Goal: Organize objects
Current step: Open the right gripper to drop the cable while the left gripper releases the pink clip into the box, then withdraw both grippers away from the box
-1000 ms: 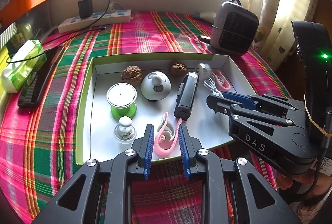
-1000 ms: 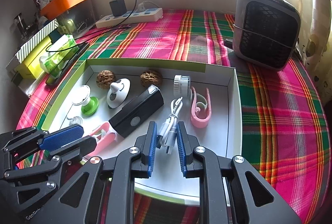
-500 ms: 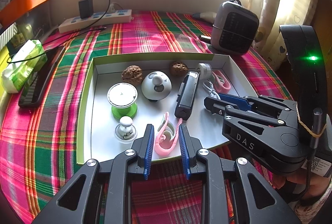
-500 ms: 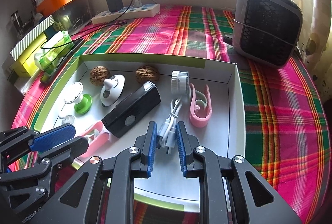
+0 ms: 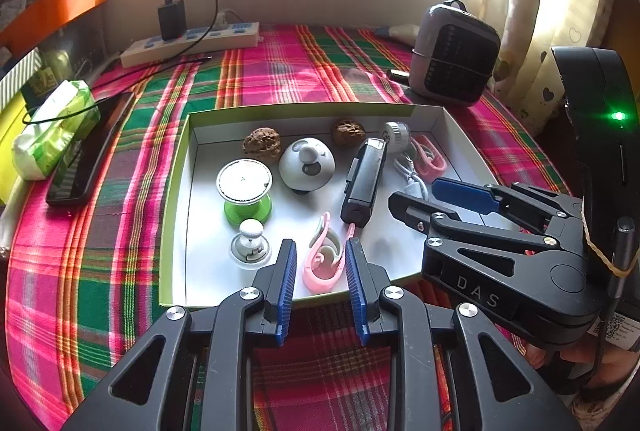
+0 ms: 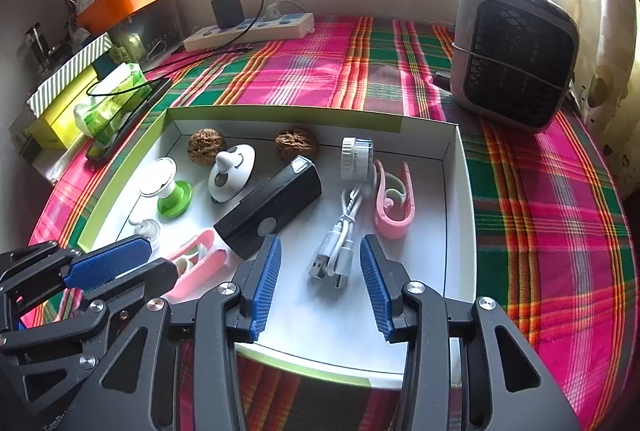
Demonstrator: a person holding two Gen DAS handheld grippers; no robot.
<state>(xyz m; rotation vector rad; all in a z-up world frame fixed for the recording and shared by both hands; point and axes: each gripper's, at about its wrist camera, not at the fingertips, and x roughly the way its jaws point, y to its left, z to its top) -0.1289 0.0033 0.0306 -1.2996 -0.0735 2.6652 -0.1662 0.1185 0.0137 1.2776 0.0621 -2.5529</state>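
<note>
Right tongs (image 6: 320, 271) opening astride the limp, light white cable (image 6: 340, 231) in the tray (image 6: 460, 211); left tongs (image 5: 320, 271) opening around the pink clip (image 5: 324, 259) — springy, probably best taken mid-body.

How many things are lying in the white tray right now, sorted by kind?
In the white tray:
Walnuts: 2
Pink clips: 2
Black rectangular gadget: 1
White USB cable: 1
White ribbed cap: 1
White dome gadget: 1
Green-based spool: 1
Small white knob: 1
Total: 10
</note>
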